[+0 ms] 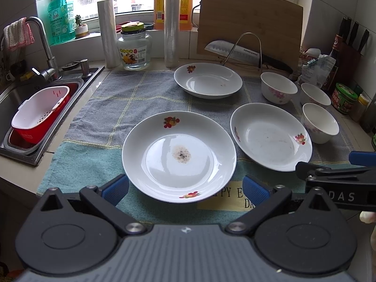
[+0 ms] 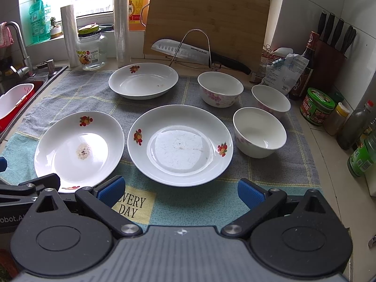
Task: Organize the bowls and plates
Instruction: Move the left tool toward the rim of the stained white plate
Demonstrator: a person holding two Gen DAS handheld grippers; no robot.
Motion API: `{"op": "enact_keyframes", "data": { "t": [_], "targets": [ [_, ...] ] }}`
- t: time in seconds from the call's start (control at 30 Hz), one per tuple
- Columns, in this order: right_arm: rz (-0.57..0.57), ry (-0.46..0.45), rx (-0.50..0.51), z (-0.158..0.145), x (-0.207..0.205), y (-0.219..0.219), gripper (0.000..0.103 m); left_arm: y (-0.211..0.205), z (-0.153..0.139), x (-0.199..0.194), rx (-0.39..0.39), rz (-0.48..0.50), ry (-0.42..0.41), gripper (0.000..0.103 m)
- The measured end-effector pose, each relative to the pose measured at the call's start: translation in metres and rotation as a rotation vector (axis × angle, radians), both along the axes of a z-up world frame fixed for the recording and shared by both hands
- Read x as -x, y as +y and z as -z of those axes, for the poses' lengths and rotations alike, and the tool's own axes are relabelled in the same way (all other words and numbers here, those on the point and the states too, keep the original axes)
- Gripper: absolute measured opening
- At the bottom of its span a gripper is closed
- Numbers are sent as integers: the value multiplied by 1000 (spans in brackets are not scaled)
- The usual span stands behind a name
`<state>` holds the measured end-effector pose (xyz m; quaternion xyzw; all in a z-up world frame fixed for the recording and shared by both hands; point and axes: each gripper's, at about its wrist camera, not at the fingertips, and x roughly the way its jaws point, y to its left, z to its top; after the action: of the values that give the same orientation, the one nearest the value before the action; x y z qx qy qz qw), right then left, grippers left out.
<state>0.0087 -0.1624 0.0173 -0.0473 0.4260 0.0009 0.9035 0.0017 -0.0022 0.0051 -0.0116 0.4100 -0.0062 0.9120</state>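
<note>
Three white plates with fruit prints lie on a checked cloth: a front left plate with a brown stain, a front right plate, and a far plate. Three white bowls with pink flowers stand at the right: far, middle, near. My left gripper is open and empty just before the stained plate. My right gripper is open and empty before the front right plate.
A sink with a white and red basket lies left. A jar, rolls, a cutting board, a knife on a rack, bottles and tins line the back and right.
</note>
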Motion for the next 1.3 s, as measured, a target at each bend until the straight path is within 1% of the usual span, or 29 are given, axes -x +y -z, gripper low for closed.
{"op": "enact_keyframes", "data": {
  "t": [0.8, 1.3],
  "targets": [
    [-1, -3, 3, 2, -2, -1, 103, 0, 0, 1, -2, -4, -4, 102],
    [-32, -14, -8, 5, -7, -6, 103, -6, 0, 3, -11, -28, -8, 102]
  ]
}}
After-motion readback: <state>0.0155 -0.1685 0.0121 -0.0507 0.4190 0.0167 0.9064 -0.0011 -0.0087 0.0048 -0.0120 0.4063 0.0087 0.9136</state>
